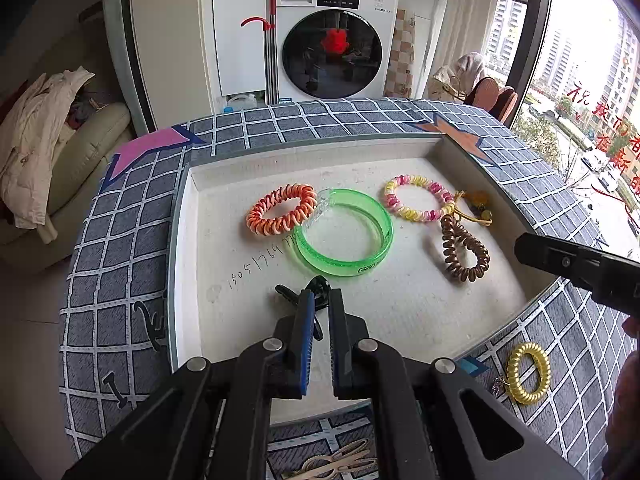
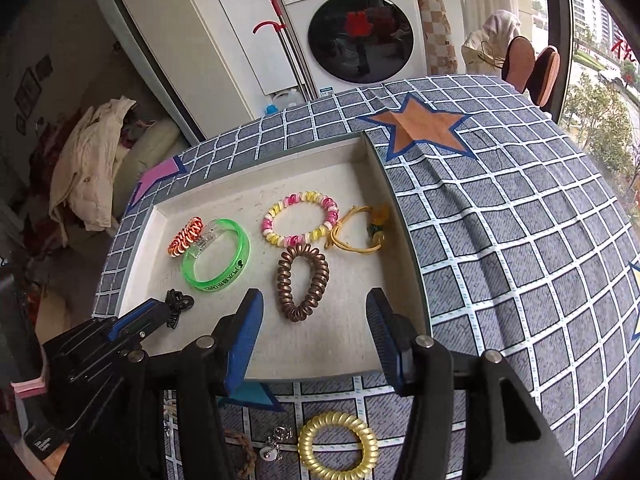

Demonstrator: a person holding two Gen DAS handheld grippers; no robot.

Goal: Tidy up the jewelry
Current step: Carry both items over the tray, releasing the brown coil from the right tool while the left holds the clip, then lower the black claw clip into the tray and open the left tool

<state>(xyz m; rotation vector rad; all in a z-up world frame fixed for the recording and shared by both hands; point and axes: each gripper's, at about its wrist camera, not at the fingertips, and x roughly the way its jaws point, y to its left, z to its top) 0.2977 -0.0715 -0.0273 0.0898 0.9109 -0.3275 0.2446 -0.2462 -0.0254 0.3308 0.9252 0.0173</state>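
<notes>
My left gripper (image 1: 321, 296) is shut on a black claw clip (image 1: 320, 285) over the near left part of the white tray (image 1: 186, 280). The right wrist view shows the same grip, with the clip (image 2: 179, 305) sticking out past the fingers. My right gripper (image 2: 314, 304) stands open over the tray's front, and its pads touch nothing. A brown coil hair tie (image 2: 303, 282) lies on the tray floor just ahead, its near end reaching between the fingertips. Also in the tray are a green bangle (image 1: 344, 236), an orange coil (image 1: 280, 214), a pink-yellow coil (image 1: 418, 198) and a yellow cord (image 1: 476, 208).
A gold coil hair tie (image 2: 338, 442), a small silver charm (image 2: 276, 444) and a braided band (image 2: 244, 452) lie on the checked cloth in front of the tray. Beige hair clips (image 1: 340, 464) lie below my left gripper. A washing machine (image 1: 334, 40) stands behind the table.
</notes>
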